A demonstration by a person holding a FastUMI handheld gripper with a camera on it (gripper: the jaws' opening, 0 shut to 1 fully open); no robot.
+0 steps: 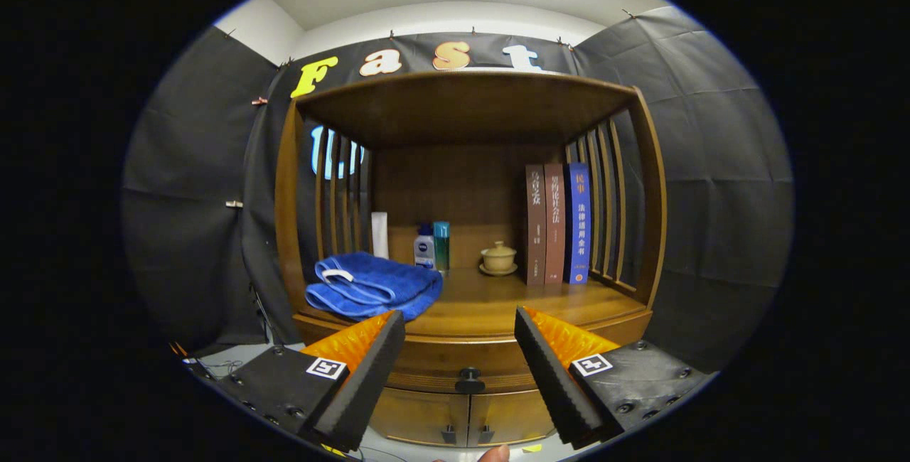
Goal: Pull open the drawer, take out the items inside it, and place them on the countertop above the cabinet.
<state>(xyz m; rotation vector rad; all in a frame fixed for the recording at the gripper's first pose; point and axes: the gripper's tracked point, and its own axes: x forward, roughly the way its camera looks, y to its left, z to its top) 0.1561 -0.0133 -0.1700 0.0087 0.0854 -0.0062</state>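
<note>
Gripper (pixel 460 348) fingers spread, empty, lined up on drawer knob (pixel 469 379), which sits between them, below countertop (pixel 498 302). Drawer (pixel 462 362) shut; contents hidden. Step: approach. Next: close on knob, pull straight out.

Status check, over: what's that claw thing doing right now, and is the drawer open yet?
Gripper open, holding nothing. Drawer shut, its knob between the fingers, untouched. Blue towel on the countertop above; nothing blocking the knob.

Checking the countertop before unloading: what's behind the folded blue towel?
Behind the blue towel stand a white tube and two small bottles; their bases are hidden by it. The gripper is open, drawer knob between its fingers.
</note>
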